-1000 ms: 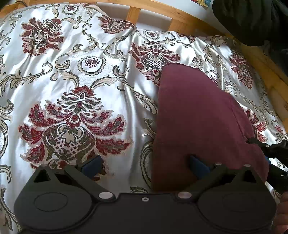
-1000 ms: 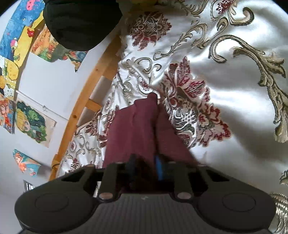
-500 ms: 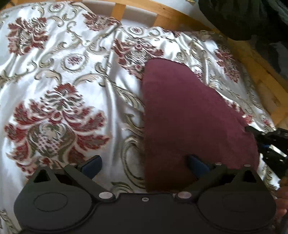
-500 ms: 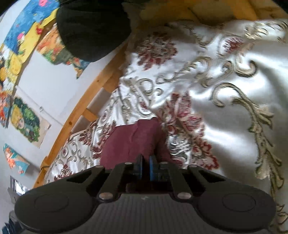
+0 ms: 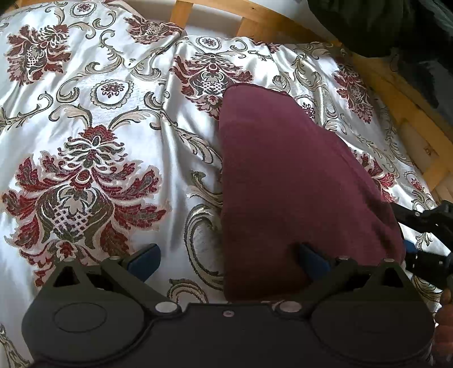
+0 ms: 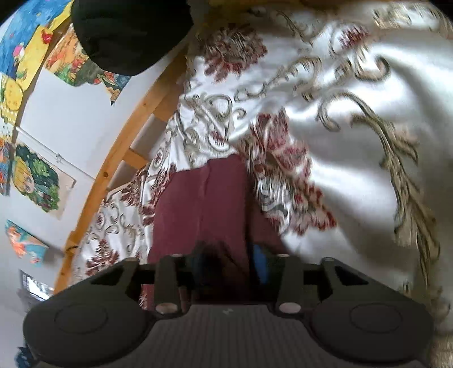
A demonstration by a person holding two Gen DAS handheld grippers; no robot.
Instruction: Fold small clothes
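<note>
A maroon garment (image 5: 283, 169), folded into a long narrow shape, lies on the floral satin bedspread (image 5: 85, 141). My left gripper (image 5: 226, 260) stands wide open just above the cloth's near end. Its right finger (image 5: 311, 259) is over the maroon fabric and its left finger (image 5: 144, 259) over the bedspread. My right gripper (image 5: 407, 232) is at the garment's right corner. In the right wrist view the right gripper (image 6: 229, 263) has its jaws opening, with the maroon garment (image 6: 203, 203) lying between the blue pads (image 6: 259, 263).
A wooden bed frame (image 5: 410, 113) runs along the far and right sides of the bedspread. A black bundle of cloth (image 5: 382, 22) hangs over its corner. In the right wrist view, colourful pictures (image 6: 36, 181) hang on the white wall behind the frame (image 6: 119, 158).
The right gripper's pads, pinched shut on the garment's edge half a second ago, now stand apart. The left gripper has stayed open over the cloth's near end.
</note>
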